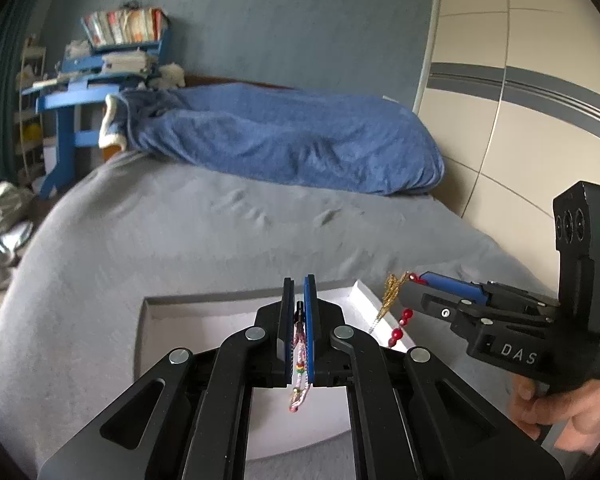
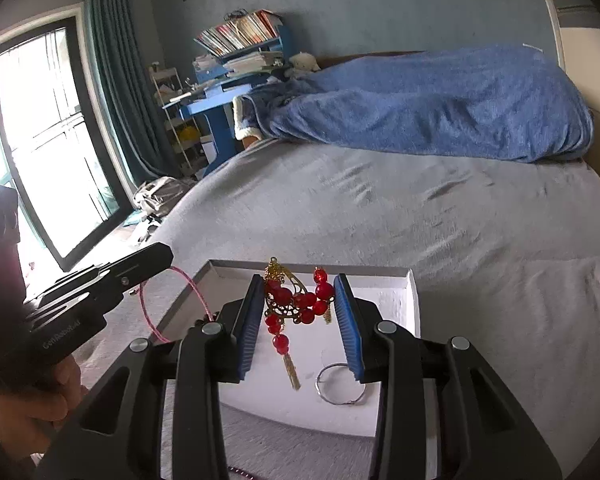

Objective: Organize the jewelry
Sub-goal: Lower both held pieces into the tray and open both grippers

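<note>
A shallow white box (image 1: 204, 320) (image 2: 396, 312) lies on the grey bed. My left gripper (image 1: 299, 292) is shut on a pink beaded bracelet (image 1: 299, 364) and holds it over the box; its pink loop (image 2: 150, 308) hangs at the box's left edge in the right wrist view. My right gripper (image 2: 298, 312) is open over the box, with a gold and red-bead ornament (image 2: 296, 300) between its pads, still hanging there; it also shows in the left wrist view (image 1: 398, 320). A silver ring (image 2: 340, 384) lies in the box.
A blue blanket (image 1: 292, 136) (image 2: 440, 104) is heaped at the far end of the bed (image 1: 180, 232). A blue desk with books (image 1: 100, 68) stands at the back left. A wardrobe (image 1: 520, 100) lines the right side. Bags (image 1: 0, 216) lie on the floor.
</note>
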